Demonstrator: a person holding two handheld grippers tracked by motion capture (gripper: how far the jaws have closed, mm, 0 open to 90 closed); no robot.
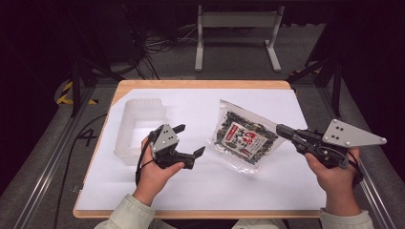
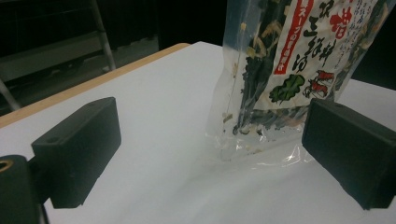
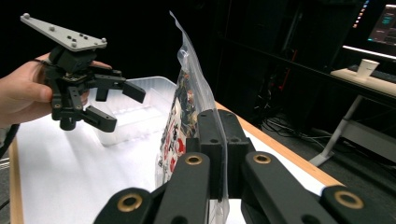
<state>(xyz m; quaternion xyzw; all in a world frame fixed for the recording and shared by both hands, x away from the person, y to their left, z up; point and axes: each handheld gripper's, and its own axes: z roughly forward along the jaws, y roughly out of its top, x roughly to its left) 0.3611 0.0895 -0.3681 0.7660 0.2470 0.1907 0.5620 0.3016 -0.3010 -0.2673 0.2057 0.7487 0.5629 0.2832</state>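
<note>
I count two tongs: the left tongs point(image 1: 187, 140) at centre-left of the high view, the right tongs point(image 1: 282, 129) at right of centre. One packet point(image 1: 244, 136) sits mid-frame. One clear tray point(image 1: 137, 127) lies left of centre. One white sheet point(image 1: 200, 191) covers one bench point(image 1: 200, 84). Two hands.

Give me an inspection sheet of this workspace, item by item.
Surface: wooden table covered by a white sheet.
Job's things: printed snack bag, one edge pinched and lifted; translucent plastic bin at left.
Clutter: nothing seen.
Grippers: left gripper open, jaws toward the bag; right gripper shut on the bag's edge.
Cables: black cable at the left hand; tangle of wires on the floor.
Surroundings: dark room, white frame legs, yellow-black floor tape.
</note>
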